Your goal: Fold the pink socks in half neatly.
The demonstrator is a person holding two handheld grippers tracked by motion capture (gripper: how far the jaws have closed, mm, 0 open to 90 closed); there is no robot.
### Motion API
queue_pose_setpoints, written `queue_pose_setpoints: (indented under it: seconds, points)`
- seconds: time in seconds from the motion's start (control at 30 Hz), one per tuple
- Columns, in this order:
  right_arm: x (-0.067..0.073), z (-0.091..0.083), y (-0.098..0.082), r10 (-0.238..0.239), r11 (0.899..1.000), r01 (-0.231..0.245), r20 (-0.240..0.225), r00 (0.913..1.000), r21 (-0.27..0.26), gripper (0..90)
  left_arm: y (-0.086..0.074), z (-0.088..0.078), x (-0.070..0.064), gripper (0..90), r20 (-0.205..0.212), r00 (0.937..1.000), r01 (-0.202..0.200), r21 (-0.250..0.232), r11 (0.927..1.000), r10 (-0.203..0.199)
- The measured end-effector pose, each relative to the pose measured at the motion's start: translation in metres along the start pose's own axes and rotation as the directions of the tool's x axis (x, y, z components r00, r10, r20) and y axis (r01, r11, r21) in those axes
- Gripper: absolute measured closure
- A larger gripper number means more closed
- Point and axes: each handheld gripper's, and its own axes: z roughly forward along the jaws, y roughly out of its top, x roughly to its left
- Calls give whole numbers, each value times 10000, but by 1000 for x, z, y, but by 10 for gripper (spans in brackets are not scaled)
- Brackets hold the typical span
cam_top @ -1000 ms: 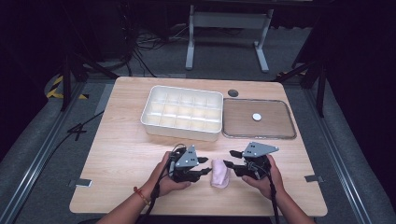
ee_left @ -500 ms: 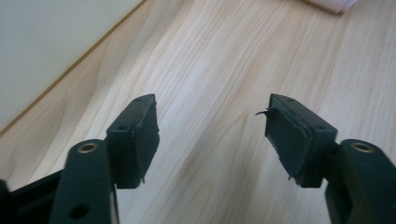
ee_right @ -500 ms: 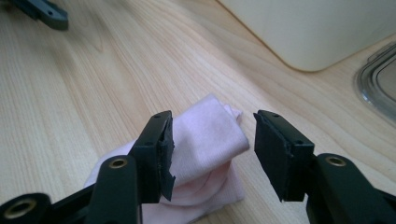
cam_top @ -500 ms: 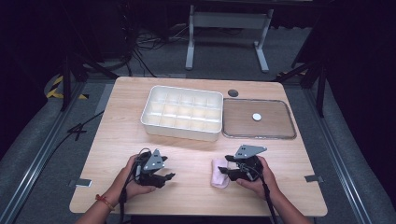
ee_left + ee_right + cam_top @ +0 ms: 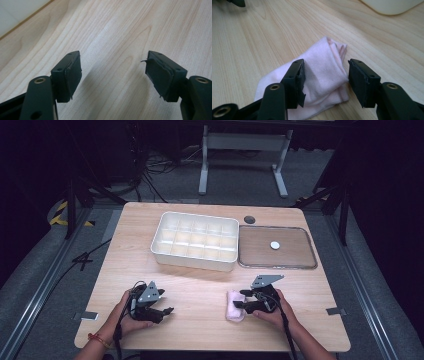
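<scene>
A folded pale pink cloth (image 5: 233, 307) lies flat on the wooden table (image 5: 200, 290), near its front edge. My right gripper (image 5: 241, 299) reaches in from the right and straddles the cloth. In the right gripper view the cloth (image 5: 324, 65) sits between the two pads with slack room on the right side, so the right gripper (image 5: 325, 75) is open; its jaws widened a little in the last second. My left gripper (image 5: 162, 313) rests off to the left, apart from the cloth. Over bare wood, the left gripper (image 5: 113, 72) has just been opening, with nothing between its pads.
A white compartment box (image 5: 195, 262) stands at the back centre. To its right lies a shallow flat tray (image 5: 278, 266) holding a small white disc (image 5: 274, 245). A dark round hole (image 5: 249, 219) marks the table behind them. The front table edge is close to both hands.
My left gripper has drawn away from the cloth to the left and toward the front edge, its jaws wider. The right gripper has sunk slightly onto the cloth, which stays put.
</scene>
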Motion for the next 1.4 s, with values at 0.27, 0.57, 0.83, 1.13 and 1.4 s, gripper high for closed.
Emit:
queue_pose_setpoints:
  seconds: [0.27,0.57,0.83,1.13,1.4]
  points:
    - [-6,3,0,326,9993,-306,-1138,9930,193,605,-3,4,2,266,51,9997,244,-53,9997,-244]
    - [2,1,4,-261,9992,285,-830,9962,286,710,-7,6,6,208,143,9974,704,-288,9971,-700]
    - [8,-4,6,-864,9961,872,-522,9949,142,720,-6,8,5,151,-65,9947,1025,-179,9946,-1027]
    - [12,-11,7,-1172,9931,1169,-312,9926,-111,723,-5,8,5,148,-133,9949,1001,-172,9948,-1003]
    - [12,-19,7,-1263,9916,1259,-113,9919,-301,724,-5,8,6,146,-101,9952,970,-141,9952,-972]
